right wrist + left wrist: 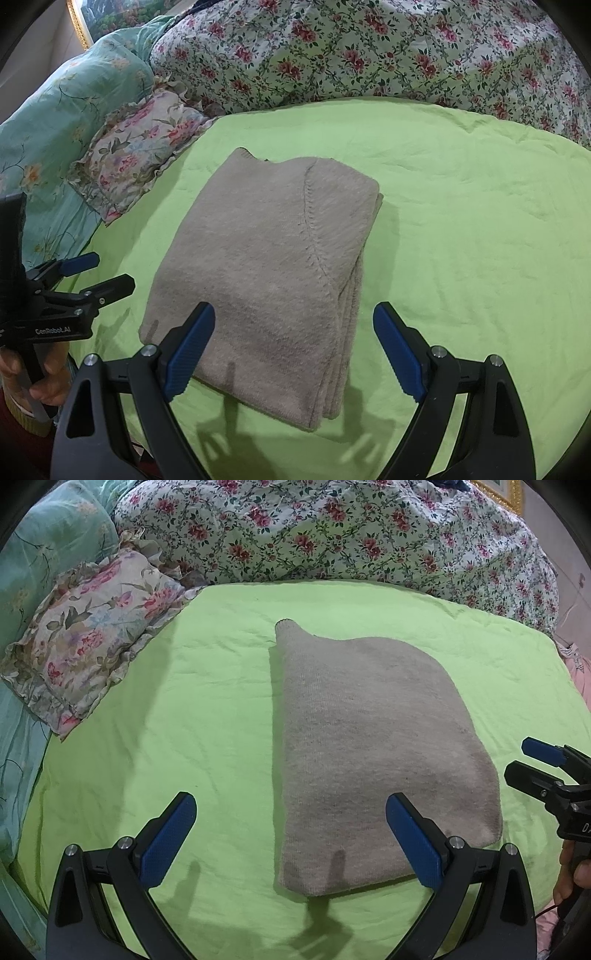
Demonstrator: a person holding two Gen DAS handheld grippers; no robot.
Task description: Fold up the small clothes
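Sweater, grey knit, lay folded into a thick oblong on the green sheet of the bed, its stacked layers showing along the right edge in the right wrist view. We judged it soft and limp, fairly light, with a fuzzy surface that would not slip between the pads but would sag and unfold if lifted by one corner. Our left gripper was spread wide, holding nothing, one finger over the near edge of the knit. Our right gripper was likewise released, straddling the near right corner. We reckoned the best hold was the near edge, pinching all layers together at both corners, so the stack moved as one. A floral pillow lay well apart to the left
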